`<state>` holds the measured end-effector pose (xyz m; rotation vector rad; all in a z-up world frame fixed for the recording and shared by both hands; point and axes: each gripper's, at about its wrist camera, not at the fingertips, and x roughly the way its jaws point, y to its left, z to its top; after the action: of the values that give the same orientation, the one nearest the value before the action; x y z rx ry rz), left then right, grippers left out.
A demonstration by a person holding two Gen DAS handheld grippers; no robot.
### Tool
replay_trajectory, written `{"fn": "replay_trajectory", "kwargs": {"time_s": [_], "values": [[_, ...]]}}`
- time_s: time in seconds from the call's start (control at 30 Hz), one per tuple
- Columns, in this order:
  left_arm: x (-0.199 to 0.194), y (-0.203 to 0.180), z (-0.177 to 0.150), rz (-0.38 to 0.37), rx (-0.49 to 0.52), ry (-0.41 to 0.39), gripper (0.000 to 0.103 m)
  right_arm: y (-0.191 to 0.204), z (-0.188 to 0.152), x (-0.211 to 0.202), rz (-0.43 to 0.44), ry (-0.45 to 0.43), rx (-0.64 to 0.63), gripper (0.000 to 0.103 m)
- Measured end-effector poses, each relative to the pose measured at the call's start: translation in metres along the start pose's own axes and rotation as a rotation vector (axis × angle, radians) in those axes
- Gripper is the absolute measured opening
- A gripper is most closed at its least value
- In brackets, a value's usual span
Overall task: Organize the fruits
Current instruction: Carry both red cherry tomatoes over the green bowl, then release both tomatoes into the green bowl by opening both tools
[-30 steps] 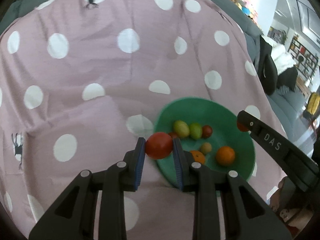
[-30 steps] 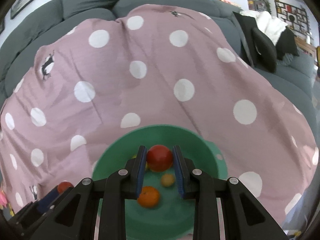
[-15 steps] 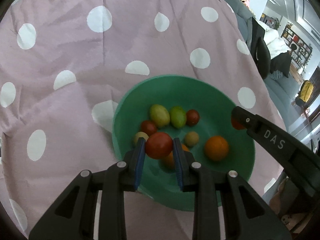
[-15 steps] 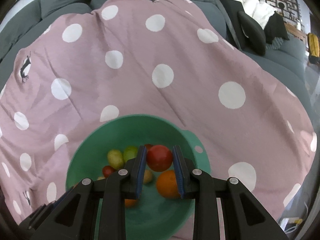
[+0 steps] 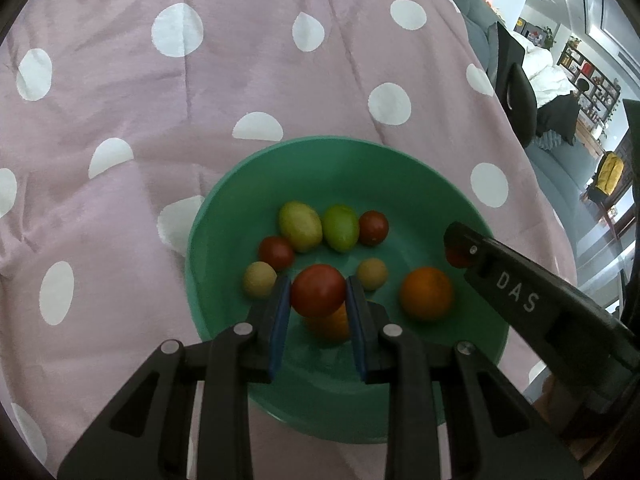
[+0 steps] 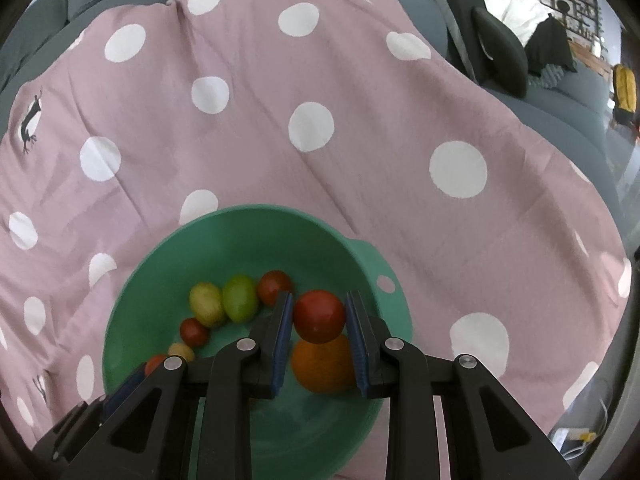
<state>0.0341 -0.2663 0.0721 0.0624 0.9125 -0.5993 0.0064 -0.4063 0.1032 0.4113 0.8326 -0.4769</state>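
Observation:
A green bowl (image 5: 440, 184) (image 6: 168, 264) sits on a pink dotted cloth and holds several small fruits: green, red, tan and orange ones. My left gripper (image 5: 319, 298) is shut on a red tomato (image 5: 318, 295) just above the bowl's near side, over an orange fruit (image 5: 330, 322). My right gripper (image 6: 319, 316) is shut on another red tomato (image 6: 319, 315), hovering above an orange (image 6: 322, 366) at the bowl's right side. The right gripper's finger (image 5: 520, 296) shows at the right of the left wrist view, with a bit of its tomato (image 5: 456, 256).
The pink cloth with white dots (image 5: 200, 120) (image 6: 360, 140) covers a grey sofa. A dark cushion (image 6: 500, 56) lies at the back right. The sofa edge falls away on the right, with a room and shelves beyond.
Both grippers have sunk towards the bowl with their tomatoes. The left one moved from beside the bowl's left rim to over its inside. The bowl now looks larger in both views.

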Motion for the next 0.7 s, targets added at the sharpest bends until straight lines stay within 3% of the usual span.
{"fn": "replay_trajectory", "kwargs": {"time_s": [0.57,0.7], "values": [[0.0052,0.0004,0.0009,-0.008,-0.014,0.014,0.029,0.0042,0.0004,0.0019,-0.017,0.016,-0.015,0.029],[0.0061,-0.0016,0.0015,0.003,-0.01,0.022,0.028,0.0073,0.0006,0.0004,-0.058,0.003,-0.037,0.03]]}}
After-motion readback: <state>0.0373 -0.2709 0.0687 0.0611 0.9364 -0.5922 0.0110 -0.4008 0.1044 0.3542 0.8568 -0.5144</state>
